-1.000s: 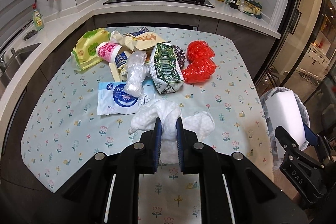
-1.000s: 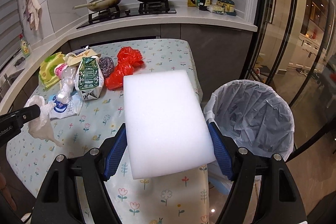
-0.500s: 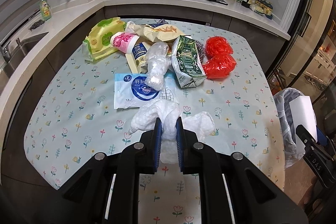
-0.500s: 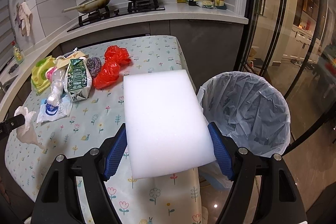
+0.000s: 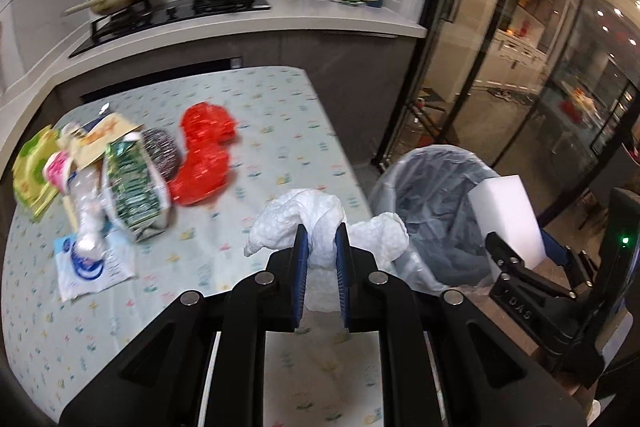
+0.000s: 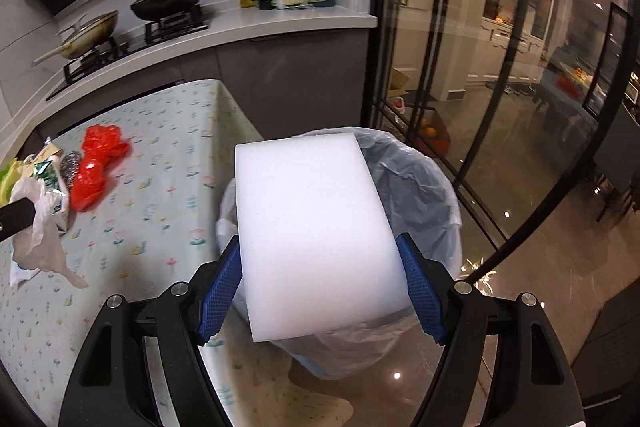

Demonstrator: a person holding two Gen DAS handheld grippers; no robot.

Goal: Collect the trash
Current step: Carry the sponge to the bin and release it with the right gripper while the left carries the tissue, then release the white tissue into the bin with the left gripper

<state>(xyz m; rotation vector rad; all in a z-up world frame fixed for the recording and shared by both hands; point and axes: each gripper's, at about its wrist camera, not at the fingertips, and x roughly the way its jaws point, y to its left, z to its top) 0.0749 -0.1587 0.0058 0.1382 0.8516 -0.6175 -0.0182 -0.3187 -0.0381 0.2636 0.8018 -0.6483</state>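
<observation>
Meanwhile, right tongs [image 6: 320, 291] are gripping a white foam block [image 6: 312, 227] over the lined bin [image 6: 424, 187]; left tongs [image 5: 321, 259] are pinching crumpled tissue [image 5: 320, 215]; several wrappers [image 5: 132, 183] are waiting on the desk [image 5: 272, 131].

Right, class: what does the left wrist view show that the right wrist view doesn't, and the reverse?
Only the left wrist view: the blue-and-white packet and clear plastic wrap on the table, plus the right gripper from outside. Only the right wrist view: the white foam block's broad face over the lined trash bin. Both: the bin, red bag, crumpled white paper, stove pans.
</observation>
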